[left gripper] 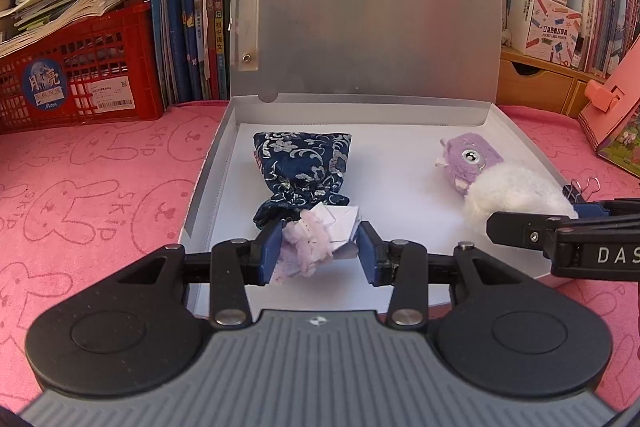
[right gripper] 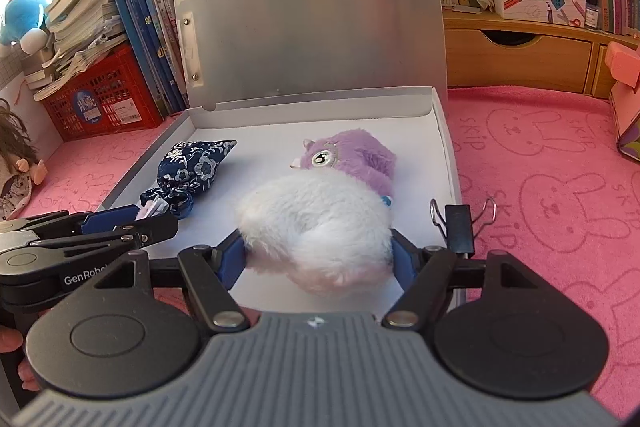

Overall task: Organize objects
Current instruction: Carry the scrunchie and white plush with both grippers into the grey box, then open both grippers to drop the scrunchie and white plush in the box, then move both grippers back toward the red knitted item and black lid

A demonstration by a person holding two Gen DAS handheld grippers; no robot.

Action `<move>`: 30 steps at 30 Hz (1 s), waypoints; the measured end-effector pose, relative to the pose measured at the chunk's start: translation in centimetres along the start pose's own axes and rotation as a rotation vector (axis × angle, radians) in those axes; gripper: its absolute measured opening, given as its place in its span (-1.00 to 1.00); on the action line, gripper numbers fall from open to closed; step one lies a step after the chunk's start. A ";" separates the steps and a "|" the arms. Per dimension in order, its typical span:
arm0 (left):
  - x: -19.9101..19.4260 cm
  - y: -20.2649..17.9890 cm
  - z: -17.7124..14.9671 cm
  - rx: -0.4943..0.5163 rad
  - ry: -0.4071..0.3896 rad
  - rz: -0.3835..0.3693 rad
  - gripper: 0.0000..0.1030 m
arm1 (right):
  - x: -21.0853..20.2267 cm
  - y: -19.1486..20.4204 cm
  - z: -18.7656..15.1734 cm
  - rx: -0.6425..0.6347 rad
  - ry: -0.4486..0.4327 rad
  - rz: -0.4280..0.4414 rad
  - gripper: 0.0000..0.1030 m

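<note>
We've got the left gripper (left gripper: 318, 255) pinching the soft, light blue pouch (left gripper: 302, 169) by its gathered neck and the right gripper (right gripper: 318, 259) hugging the squashy plush toy's (right gripper: 320, 211) white tail, both inside the open box (left gripper: 208, 167).

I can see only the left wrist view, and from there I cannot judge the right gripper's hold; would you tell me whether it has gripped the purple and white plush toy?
Observer: Yes. The right gripper has a blue pad pressed into each side of the purple and white plush toy's fluffy white tail.
Operator: Is anything further left on the mat?
Observer: A small brown-haired doll sits on the pink rabbit-print mat, left of the red plastic crate.
Operator: What is the black binder clip attached to?
Observer: The black binder clip grips the right wall of the open grey box, near its front corner.
</note>
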State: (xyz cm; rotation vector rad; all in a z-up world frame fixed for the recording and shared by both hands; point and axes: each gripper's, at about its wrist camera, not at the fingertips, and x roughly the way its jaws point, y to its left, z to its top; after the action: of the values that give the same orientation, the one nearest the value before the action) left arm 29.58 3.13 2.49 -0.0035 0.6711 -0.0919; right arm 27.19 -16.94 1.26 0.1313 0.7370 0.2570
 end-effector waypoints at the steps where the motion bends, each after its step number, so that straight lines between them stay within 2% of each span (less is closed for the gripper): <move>1: 0.3 0.1 0.1 0.000 0.003 0.004 -0.08 | 0.3 -0.1 0.1 0.002 0.003 -0.004 0.42; 6: 1.9 1.1 0.7 -0.028 0.028 0.006 -0.09 | 1.4 -0.3 0.7 0.007 0.006 -0.018 0.42; 19: 3.2 1.2 1.1 0.025 0.002 0.063 -0.06 | 2.9 0.4 0.7 -0.018 0.006 -0.020 0.44; 21: 3.1 1.1 1.1 0.035 0.001 0.062 0.01 | 2.7 0.3 0.6 -0.011 -0.001 -0.011 0.51; 22: 2.9 1.0 1.1 0.039 0.003 0.058 0.14 | 2.6 0.3 0.6 -0.005 -0.005 -0.007 0.53; 23: 2.7 1.0 1.0 0.043 0.000 0.058 0.31 | 2.4 0.2 0.6 0.001 -0.008 -0.002 0.64; 25: 2.0 0.7 1.0 0.057 -0.019 0.065 0.46 | 1.9 0.0 0.7 0.012 -0.015 0.019 0.67; 30: -0.4 -0.1 1.0 0.103 -0.048 0.071 0.59 | 0.0 0.2 0.6 0.015 -0.037 0.049 0.74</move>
State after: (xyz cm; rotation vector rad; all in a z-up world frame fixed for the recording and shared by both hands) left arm 29.88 3.05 3.54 0.1171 0.6173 -0.0581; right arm 27.56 -16.77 1.77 0.1681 0.6993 0.2953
